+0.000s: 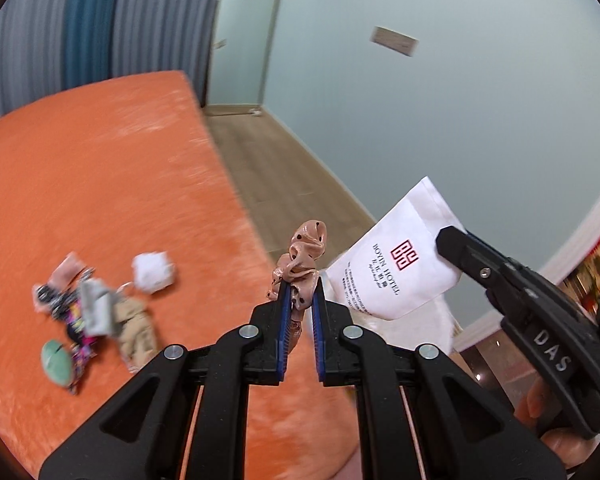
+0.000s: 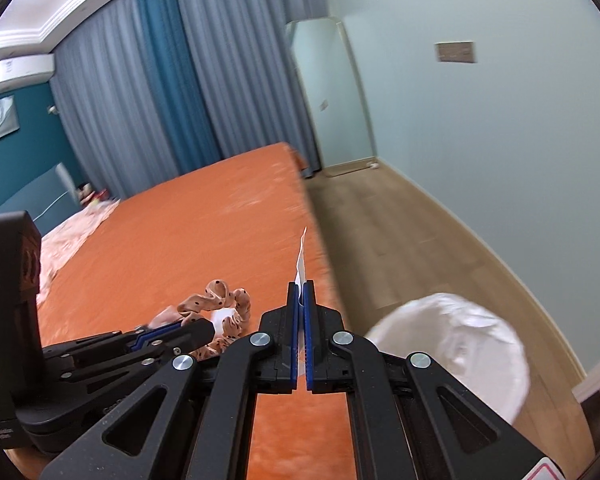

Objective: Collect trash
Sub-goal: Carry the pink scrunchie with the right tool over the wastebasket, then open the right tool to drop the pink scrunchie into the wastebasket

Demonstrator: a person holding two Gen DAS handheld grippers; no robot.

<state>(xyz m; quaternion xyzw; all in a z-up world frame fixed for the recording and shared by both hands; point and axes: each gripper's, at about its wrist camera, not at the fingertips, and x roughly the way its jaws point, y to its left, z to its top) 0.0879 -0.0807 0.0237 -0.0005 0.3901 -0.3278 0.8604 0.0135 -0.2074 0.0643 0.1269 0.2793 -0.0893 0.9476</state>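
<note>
My left gripper (image 1: 300, 284) is shut on a pink dotted scrunchie (image 1: 305, 256), held above the edge of the orange bed (image 1: 100, 184); the scrunchie also shows in the right wrist view (image 2: 224, 304). My right gripper (image 2: 301, 285) is shut on a white hotel paper packet (image 2: 301, 258), seen edge-on; in the left wrist view the packet (image 1: 396, 264) shows a red logo and hangs over the floor. A white-lined trash bin (image 2: 460, 344) stands on the floor below right. A pile of small items (image 1: 96, 304) and a crumpled white paper (image 1: 154, 272) lie on the bed.
Wooden floor (image 2: 400, 240) runs between the bed and the pale wall (image 2: 480, 140). Grey and blue curtains (image 2: 160, 92) hang behind the bed. A pink pillow (image 2: 76, 232) lies at the bed's far left.
</note>
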